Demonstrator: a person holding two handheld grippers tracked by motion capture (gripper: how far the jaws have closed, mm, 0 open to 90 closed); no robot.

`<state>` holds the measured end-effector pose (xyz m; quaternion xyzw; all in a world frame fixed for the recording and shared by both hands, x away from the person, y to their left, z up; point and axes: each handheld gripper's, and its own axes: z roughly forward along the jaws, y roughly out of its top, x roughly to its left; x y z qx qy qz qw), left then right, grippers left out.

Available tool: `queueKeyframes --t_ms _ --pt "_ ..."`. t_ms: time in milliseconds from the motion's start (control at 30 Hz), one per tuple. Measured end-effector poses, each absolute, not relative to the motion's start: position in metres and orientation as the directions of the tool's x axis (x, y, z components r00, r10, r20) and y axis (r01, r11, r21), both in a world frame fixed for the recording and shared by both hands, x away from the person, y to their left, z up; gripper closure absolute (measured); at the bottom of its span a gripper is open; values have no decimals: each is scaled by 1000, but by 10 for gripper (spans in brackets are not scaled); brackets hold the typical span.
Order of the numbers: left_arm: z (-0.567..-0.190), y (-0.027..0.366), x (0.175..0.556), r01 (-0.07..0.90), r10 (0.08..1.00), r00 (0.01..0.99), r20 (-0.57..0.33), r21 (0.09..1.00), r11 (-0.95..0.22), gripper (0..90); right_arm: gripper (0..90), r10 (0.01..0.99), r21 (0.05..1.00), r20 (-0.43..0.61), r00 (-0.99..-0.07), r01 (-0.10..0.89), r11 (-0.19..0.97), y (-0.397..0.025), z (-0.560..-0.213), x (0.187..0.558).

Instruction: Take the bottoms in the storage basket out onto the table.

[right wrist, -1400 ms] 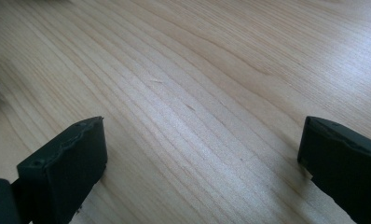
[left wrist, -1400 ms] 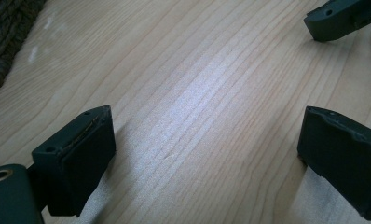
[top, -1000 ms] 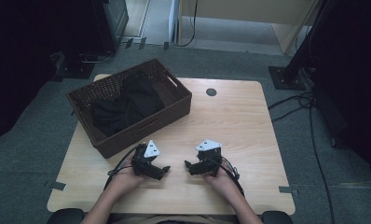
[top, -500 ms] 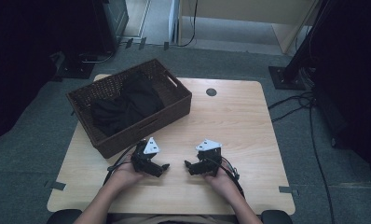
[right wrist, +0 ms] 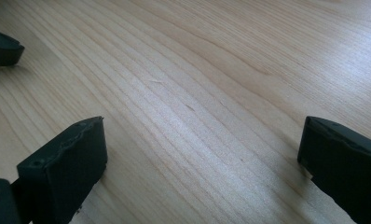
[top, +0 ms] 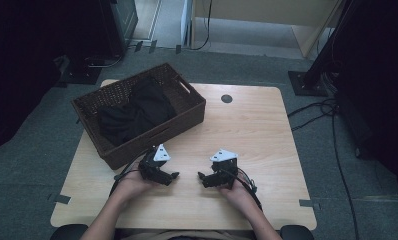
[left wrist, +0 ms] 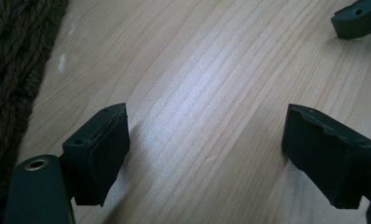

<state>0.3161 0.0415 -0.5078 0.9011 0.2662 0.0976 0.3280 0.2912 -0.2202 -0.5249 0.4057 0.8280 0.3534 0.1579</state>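
Observation:
Both grippers rest low on the wooden table (top: 257,125) near its front edge, tips pointing toward each other. My left gripper (top: 173,176) is open, and its own view has the left gripper (left wrist: 204,149) with jaws wide apart over bare wood. My right gripper (top: 201,177) is open too; the right gripper (right wrist: 200,158) holds nothing between its jaws. A dark wicker basket (top: 192,107) stands at the back left with black cloth (top: 134,112) piled inside. The basket's woven side (left wrist: 11,70) runs along the left edge of the left gripper view.
A small dark round cap (top: 226,98) sits in the table top near the back edge. Cables (top: 332,120) trail over the grey floor at the right. Dark equipment stands at the far left and right of the room.

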Motion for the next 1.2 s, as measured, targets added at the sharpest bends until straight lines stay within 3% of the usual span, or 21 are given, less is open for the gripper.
queueKeyframes --t_ms 167,400,533,667,767,1200 --pt "-494 48 314 411 530 848 -27 665 -624 228 12 783 713 23 -622 559 423 -220 -525 291" --pt "-480 52 314 403 500 865 -43 652 -642 219 12 782 715 23 -622 558 422 -220 -525 291" --pt "-470 49 313 381 489 872 -5 635 -672 219 12 782 714 23 -623 557 423 -220 -525 291" --pt "-457 49 313 385 476 879 -35 642 -664 226 12 783 716 22 -622 557 422 -220 -525 291" --pt "-449 49 314 355 449 893 1 611 -708 226 12 783 717 22 -621 555 421 -220 -525 291" --pt "-411 64 332 377 480 877 -18 644 -666 226 12 782 717 20 -623 554 423 -220 -525 291"
